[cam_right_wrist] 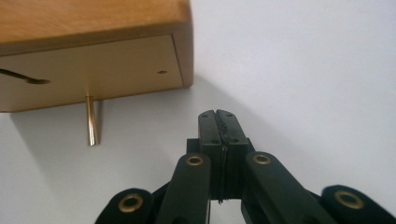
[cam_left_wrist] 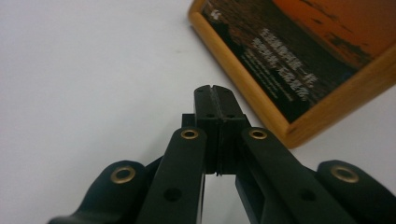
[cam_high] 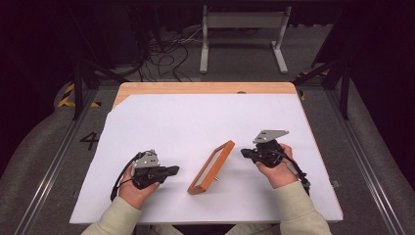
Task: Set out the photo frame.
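A wooden picture frame (cam_high: 211, 167) stands tilted on the white sheet, propped from behind by a thin brass peg (cam_right_wrist: 92, 119). The left gripper view looks at the frame's front (cam_left_wrist: 299, 60), a dark orange picture with pale lettering. The right gripper view looks at the frame's plain back (cam_right_wrist: 93, 60). My left gripper (cam_high: 176, 170) lies left of the frame, pointing at it, jaws pressed together with nothing between them (cam_left_wrist: 215, 88). My right gripper (cam_high: 243, 152) hovers right of the frame, also shut and empty (cam_right_wrist: 217, 114). Neither gripper touches the frame.
The white sheet (cam_high: 195, 122) covers most of a wooden table (cam_high: 205, 88). A grey metal stand (cam_high: 243, 29) and loose cables (cam_high: 166, 54) sit on the floor beyond the far edge. Black posts (cam_high: 78, 88) flank the table.
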Motion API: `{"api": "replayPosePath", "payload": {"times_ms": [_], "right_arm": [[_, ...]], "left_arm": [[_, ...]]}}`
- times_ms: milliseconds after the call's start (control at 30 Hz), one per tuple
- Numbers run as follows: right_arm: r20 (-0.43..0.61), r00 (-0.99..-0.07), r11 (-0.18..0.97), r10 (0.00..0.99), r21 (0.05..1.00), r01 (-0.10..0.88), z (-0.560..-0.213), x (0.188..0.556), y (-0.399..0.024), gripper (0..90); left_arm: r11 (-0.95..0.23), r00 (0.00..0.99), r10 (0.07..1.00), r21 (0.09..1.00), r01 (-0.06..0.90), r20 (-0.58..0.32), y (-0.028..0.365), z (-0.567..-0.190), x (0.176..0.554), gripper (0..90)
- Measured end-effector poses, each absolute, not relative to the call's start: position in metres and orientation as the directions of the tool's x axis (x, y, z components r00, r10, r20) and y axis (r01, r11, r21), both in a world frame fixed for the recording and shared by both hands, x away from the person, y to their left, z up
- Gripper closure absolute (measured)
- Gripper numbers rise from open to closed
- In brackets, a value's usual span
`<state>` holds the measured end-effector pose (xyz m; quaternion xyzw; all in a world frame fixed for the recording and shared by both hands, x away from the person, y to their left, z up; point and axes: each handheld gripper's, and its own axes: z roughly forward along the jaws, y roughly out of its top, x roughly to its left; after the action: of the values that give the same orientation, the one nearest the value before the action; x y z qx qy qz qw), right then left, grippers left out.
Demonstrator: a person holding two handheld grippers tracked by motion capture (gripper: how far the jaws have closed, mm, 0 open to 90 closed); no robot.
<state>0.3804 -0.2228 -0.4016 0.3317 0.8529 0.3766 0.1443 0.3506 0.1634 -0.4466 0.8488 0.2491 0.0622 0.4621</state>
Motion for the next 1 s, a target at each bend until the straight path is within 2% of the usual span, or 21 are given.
{"api": "replayPosePath", "payload": {"times_ms": [100, 367, 700, 1000], "right_arm": [[0.0, -0.722, 0.474, 0.692, 0.754, 0.455, -0.395, 0.374, -0.235, 90.0], [0.023, -0.687, 0.431, 0.726, 0.764, 0.481, -0.39, 0.365, -0.259, 90.0], [0.031, -0.685, 0.421, 0.728, 0.768, 0.482, -0.388, 0.358, -0.264, 90.0], [0.032, -0.679, 0.412, 0.734, 0.773, 0.483, -0.385, 0.353, -0.27, 90.0]], "left_arm": [[-0.484, 0.891, 0.431, 0.796, 0.362, -0.143, 0.153, -0.447, 0.348, 90.0], [-0.526, 0.907, 0.392, 0.77, 0.361, -0.158, 0.138, -0.452, 0.351, 90.0], [-0.64, 0.918, 0.344, 0.666, 0.382, -0.197, 0.122, -0.457, 0.353, 90.0], [-0.651, 0.924, 0.3, 0.657, 0.379, -0.236, 0.118, -0.458, 0.353, 90.0]]}}
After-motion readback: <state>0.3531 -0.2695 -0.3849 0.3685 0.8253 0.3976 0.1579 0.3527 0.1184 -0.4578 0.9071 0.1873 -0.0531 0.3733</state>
